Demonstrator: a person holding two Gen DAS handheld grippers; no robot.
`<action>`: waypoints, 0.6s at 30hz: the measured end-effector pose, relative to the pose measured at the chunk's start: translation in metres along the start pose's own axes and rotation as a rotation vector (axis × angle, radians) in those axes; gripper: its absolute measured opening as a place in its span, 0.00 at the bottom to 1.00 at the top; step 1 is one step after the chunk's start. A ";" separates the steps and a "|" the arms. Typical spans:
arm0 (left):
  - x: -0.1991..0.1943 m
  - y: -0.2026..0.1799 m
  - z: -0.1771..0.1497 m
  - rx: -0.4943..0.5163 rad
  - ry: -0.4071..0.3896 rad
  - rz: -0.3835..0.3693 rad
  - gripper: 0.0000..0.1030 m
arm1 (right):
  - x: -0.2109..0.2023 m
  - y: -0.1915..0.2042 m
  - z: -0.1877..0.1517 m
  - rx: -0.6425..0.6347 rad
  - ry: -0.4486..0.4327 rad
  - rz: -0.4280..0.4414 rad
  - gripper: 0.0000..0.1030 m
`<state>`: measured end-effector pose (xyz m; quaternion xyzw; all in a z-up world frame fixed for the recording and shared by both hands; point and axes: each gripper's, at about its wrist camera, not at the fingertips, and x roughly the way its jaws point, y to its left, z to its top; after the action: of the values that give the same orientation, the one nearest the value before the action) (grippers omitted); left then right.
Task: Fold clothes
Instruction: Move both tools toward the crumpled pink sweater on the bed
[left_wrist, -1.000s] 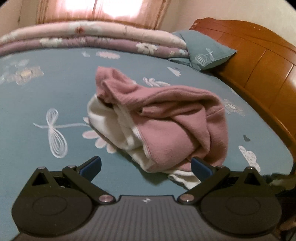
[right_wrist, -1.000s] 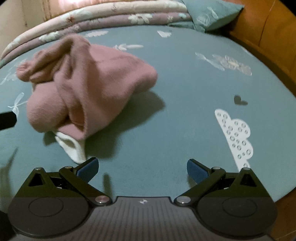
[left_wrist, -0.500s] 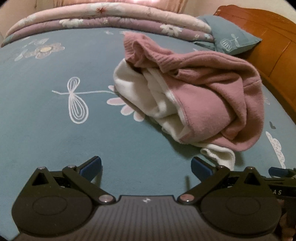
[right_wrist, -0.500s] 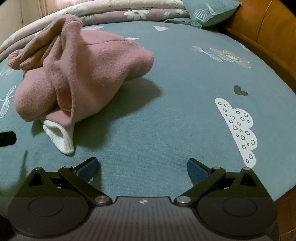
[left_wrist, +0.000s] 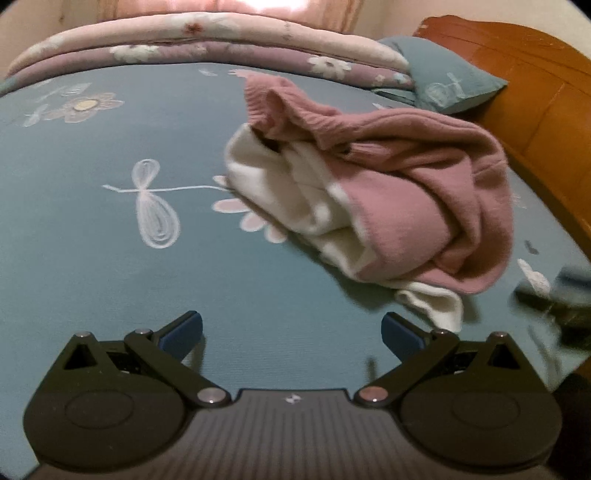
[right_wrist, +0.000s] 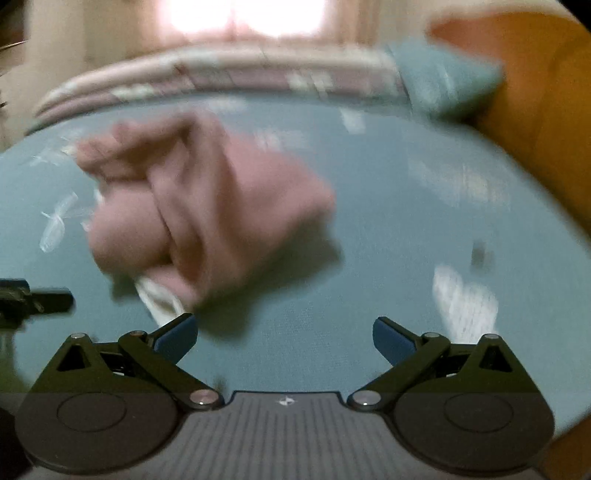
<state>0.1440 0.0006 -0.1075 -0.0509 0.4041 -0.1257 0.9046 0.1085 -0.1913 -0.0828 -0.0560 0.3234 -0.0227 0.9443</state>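
Left gripper (left_wrist: 291, 332): jaws spread wide, nothing between the blue pads (left_wrist: 183, 329), held low over bare sheet. Right gripper (right_wrist: 284, 334): jaws likewise spread, empty; its left pad (right_wrist: 176, 334) sits just beside the white cuff (right_wrist: 159, 301) of the garment, contact cannot be told because the right wrist view is motion-blurred.

Pink garment (left_wrist: 417, 192) lies crumpled in a heap on the teal bedsheet (left_wrist: 92, 266), unfolded, cream lining (left_wrist: 291, 192) turned outward on its left side, one white cuff poking out at the near edge. In the left wrist view the heap is ahead and right of the gripper, apart from both pads. In the right wrist view the same heap (right_wrist: 221, 206) is ahead and to the left.

Sheet print: white dragonfly (left_wrist: 153, 206) left of the heap. Behind: folded floral quilt (left_wrist: 207, 48), teal pillow (left_wrist: 443, 77), wooden headboard (left_wrist: 532, 88) at right. Dark blurred shape at the right edge of the left wrist view, not identifiable
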 end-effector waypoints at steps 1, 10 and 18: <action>0.000 0.002 -0.001 -0.009 0.003 0.010 0.99 | -0.006 0.006 0.010 -0.061 -0.047 -0.010 1.00; -0.012 0.022 -0.004 -0.069 -0.015 0.026 0.99 | 0.022 0.066 0.091 -0.427 -0.077 0.020 0.66; -0.018 0.030 -0.002 -0.091 -0.042 0.016 0.99 | 0.063 0.092 0.100 -0.515 -0.020 0.016 0.56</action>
<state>0.1366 0.0347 -0.1024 -0.0916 0.3907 -0.0990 0.9106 0.2203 -0.0957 -0.0542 -0.2922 0.3097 0.0683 0.9023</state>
